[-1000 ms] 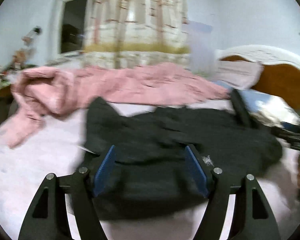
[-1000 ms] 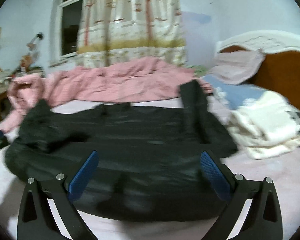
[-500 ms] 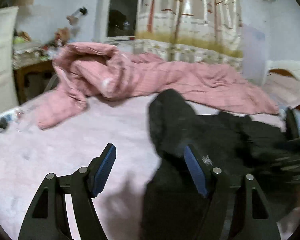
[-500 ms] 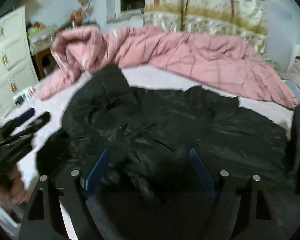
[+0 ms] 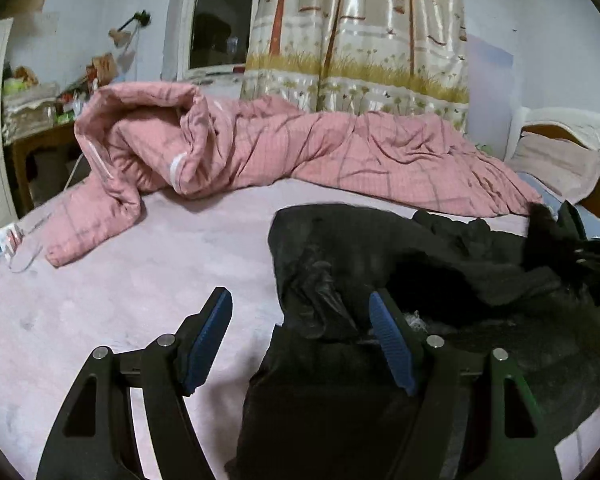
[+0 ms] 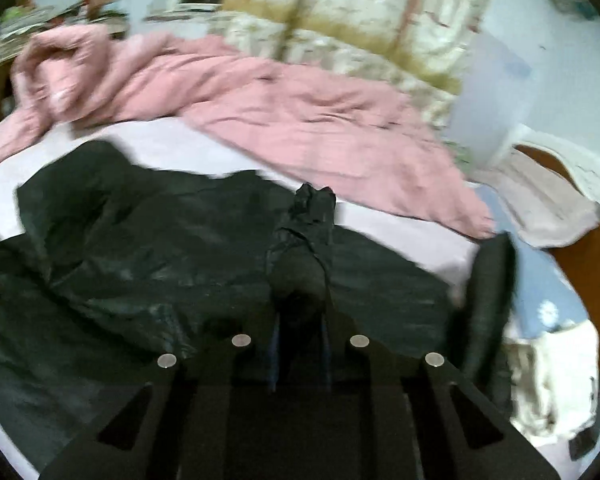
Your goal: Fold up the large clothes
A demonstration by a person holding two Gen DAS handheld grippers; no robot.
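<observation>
left view / left gripper [image 5: 300, 336]: jaws stood apart, nothing clamped. A bunched black fold of the jacket [image 5: 440, 280] rose between the blue pads, close to the right pad [image 5: 388, 340], not pinched.
left view / risk: if it closed here it would likely catch only that crumpled ridge, not a clean edge, so the fold would come out lopsided. The slick fabric could also slide out of a shallow bite.
left view / jacket: black, shiny and wrinkled, puffy-looking; heaped rather than flat on the bed [image 5: 140, 280], filling the lower right of frame. Its left edge stopped short of the left pad [image 5: 208, 340], which hung over bare sheet.
left view / clutter: pink quilt [image 5: 300, 152] lay behind the jacket, close to its far edge; a sweep that way could drag it in.
right view / right gripper [image 6: 300, 344]: jaws were closing, nearly together, with a twisted tuft of jacket [image 6: 140, 260] between them and sticking up past the tips.
right view / risk: the bite looked thin and bunched; a pull might slip off it or lift one layer only. Frame was blurred, so how deep the grip sat I can't tell.
right view / jacket: spread wide across the bed to the left, creased, one dark sleeve-like piece [image 6: 488, 292] standing up at right near the pile of light clothes [image 6: 552, 376].
</observation>
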